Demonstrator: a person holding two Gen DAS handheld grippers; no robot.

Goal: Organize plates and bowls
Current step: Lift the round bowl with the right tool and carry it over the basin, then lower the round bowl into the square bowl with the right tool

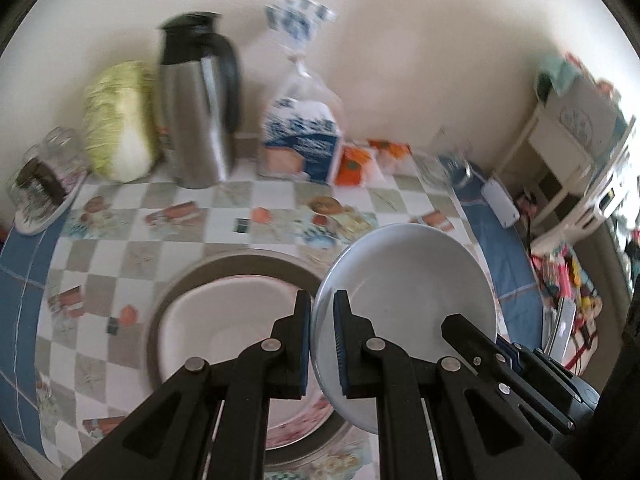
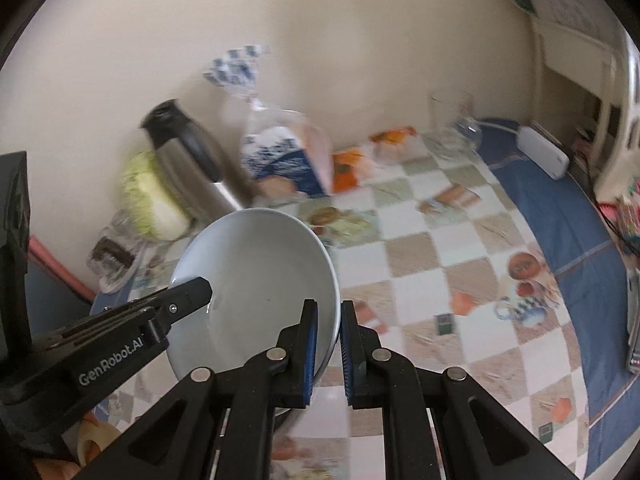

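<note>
Both the left gripper (image 1: 322, 340) and right gripper (image 2: 329, 350) are matte black linkages with silver pivot rivets and ribbed blue finger pads (image 2: 311, 354); white "GenRobot.AI" lettering marks one body

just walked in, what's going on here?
A person is sorting dishes on a checkered tablecloth with two handheld claws. Both grip one white bowl by opposite sides of its rim: the left claw on one side, the right claw on the other. The bowl is held beside a squarish white dish sitting on a grey-rimmed plate. A thermos and cabbage stand behind.
</note>
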